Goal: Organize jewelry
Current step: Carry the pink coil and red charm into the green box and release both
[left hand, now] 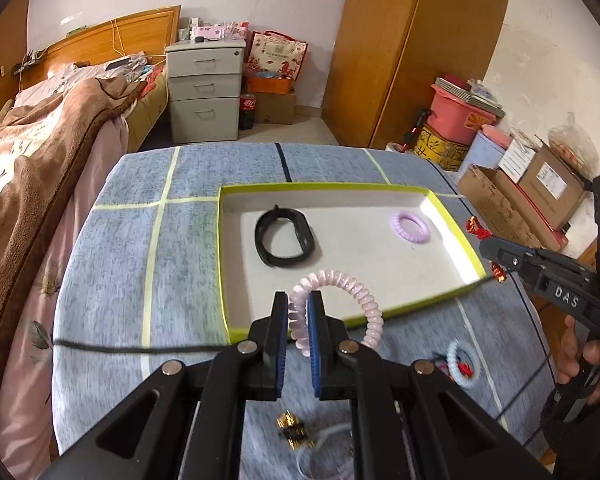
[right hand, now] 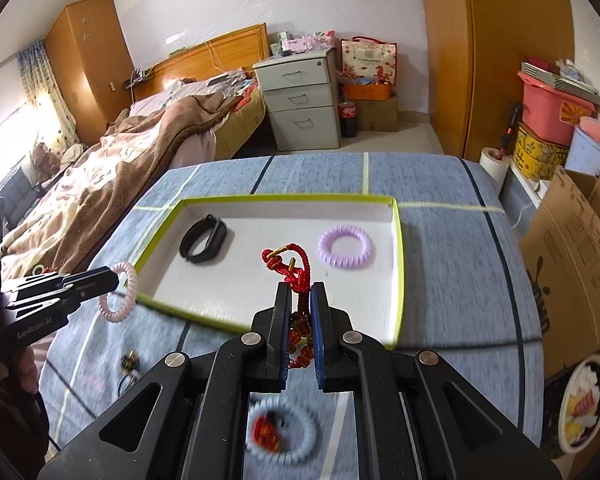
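A shallow white tray with a lime-green rim (left hand: pixel 456 224) (right hand: pixel 398 240) lies on the blue cloth. In it lie a black band (left hand: pixel 283 238) (right hand: pixel 204 240) and a lilac spiral ring (left hand: pixel 410 227) (right hand: pixel 345 247). My left gripper (left hand: pixel 298 300) (right hand: pixel 116 280) is shut on a pale pink spiral hair tie (left hand: pixel 356 286) (right hand: pixel 120 294), held over the tray's near left edge. My right gripper (right hand: pixel 300 292) (left hand: pixel 485 245) is shut on a red knotted cord charm (right hand: pixel 290 266) (left hand: pixel 476 230), held over the tray's near right edge.
On the cloth in front of the tray lie a light blue bead bracelet with a red charm (left hand: pixel 462 362) (right hand: pixel 280 430), a small gold clasp piece (left hand: pixel 294 432) (right hand: pixel 129 362) and a white cord (left hand: pixel 320 446). A bed stands on the left, cardboard boxes (left hand: pixel 512 200) on the right.
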`<state>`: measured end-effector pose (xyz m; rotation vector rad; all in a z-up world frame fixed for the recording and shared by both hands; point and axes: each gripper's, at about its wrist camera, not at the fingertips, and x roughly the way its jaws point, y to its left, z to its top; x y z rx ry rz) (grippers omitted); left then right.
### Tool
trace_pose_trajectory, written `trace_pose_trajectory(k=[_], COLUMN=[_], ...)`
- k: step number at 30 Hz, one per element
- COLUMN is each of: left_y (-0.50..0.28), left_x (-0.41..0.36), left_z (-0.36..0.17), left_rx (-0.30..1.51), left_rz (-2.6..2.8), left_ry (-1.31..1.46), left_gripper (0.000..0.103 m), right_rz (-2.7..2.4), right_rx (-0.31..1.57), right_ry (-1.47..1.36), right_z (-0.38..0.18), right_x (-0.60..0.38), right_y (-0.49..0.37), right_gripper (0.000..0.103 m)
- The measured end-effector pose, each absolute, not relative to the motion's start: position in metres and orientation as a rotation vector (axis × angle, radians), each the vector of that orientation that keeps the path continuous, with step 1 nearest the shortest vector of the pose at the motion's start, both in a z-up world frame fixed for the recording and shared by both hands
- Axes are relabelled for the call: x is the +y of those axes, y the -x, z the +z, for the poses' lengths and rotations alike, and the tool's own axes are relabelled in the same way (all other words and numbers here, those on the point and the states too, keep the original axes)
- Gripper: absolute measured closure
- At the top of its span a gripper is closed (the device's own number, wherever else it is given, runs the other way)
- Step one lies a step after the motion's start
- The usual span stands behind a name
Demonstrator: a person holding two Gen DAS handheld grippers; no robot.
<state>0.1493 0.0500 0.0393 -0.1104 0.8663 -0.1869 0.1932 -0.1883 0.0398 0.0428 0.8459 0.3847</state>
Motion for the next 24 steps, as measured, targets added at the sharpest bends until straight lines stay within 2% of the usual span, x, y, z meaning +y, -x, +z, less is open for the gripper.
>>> trace_pose_trajectory(k=[24], left_y=[-0.206], left_x=[0.046], left_z=[-0.001], left_rx=[0.975], left_rz=[-0.17], left_ry=[0.087], left_gripper=[0.093], right_rz=[0.411], right_rx=[0.982], right_ry=[0.04], right_z=[-0.006], right_x=[-0.145], right_y=[-0.291], right_gripper=[0.093])
